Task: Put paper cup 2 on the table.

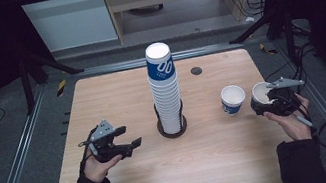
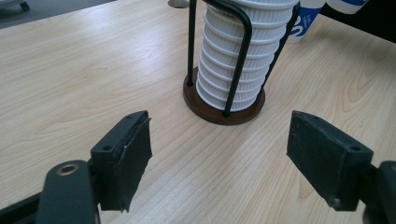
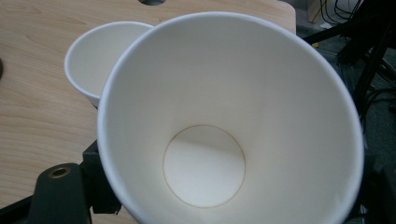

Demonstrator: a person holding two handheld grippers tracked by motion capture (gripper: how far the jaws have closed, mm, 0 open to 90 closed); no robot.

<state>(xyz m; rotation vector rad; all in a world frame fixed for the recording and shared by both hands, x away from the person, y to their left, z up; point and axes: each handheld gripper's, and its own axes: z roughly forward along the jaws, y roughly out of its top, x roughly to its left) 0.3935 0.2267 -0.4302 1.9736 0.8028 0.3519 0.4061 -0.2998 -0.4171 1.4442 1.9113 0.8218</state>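
Paper cup [image 3: 233, 116] in right claw [image 1: 270, 101], beside standing cup [image 1: 232, 99].

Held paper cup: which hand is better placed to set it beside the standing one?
Right. The right gripper already grips the paper cup, close to the standing cup; the left gripper waits open by the stack.

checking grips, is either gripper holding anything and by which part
The right gripper holds a paper cup by its side wall. The left gripper is open and holds nothing.
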